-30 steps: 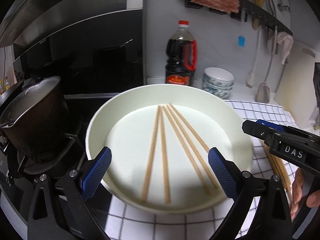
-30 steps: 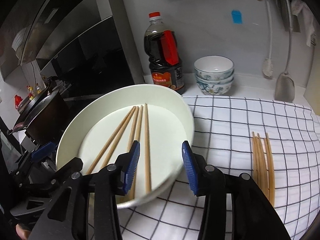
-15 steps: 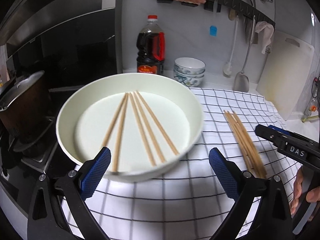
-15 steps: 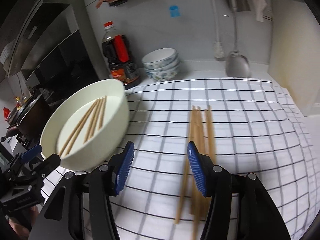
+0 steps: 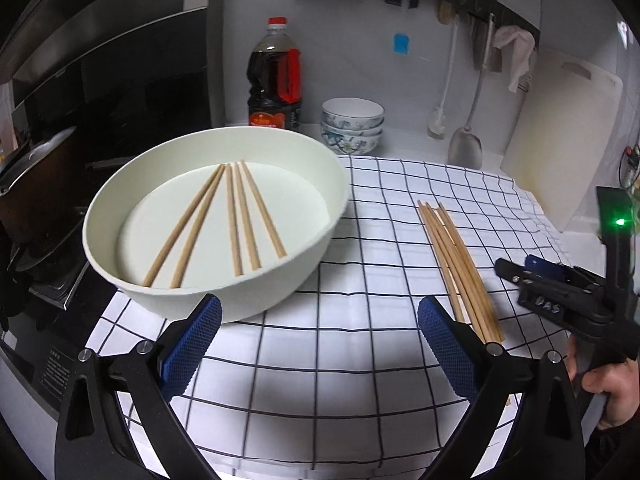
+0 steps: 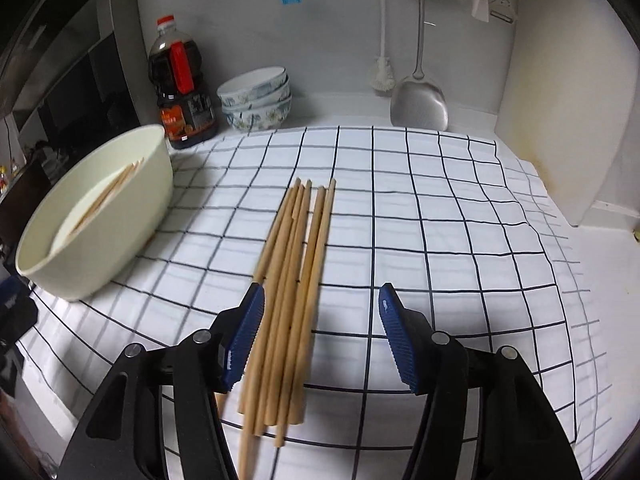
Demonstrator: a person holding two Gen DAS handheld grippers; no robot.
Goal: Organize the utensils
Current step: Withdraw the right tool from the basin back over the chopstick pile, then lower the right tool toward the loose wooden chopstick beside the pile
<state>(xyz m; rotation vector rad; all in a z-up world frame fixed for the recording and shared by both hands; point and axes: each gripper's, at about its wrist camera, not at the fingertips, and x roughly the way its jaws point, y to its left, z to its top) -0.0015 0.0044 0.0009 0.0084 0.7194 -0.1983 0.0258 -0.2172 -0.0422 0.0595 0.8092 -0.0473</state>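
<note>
wooden chopsticks (image 6: 292, 280), matt cloth (image 6: 440, 232), glossy bowl (image 5: 304, 248)

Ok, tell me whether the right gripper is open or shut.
Open: the right gripper has blue pads spread apart around the chopsticks on the cloth, gripping nothing.

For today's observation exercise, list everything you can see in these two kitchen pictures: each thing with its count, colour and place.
Bowl: one, cream, cloth's left edge.
Chopsticks in bowl: five, tan.
Loose chopsticks: a bundle, tan, mid-cloth.
Cloth: one, white, black grid, on counter.
Bottle: one, dark, red cap, by wall.
Small bowls: stack, white-blue, beside bottle.
Spatula: one, steel, hanging.
Brush: one, white, hanging.
Cutting board: one, white, leaning right.
Pot: one, dark, on stove.
Left gripper: open.
Right gripper: open, over the loose chopsticks.
</note>
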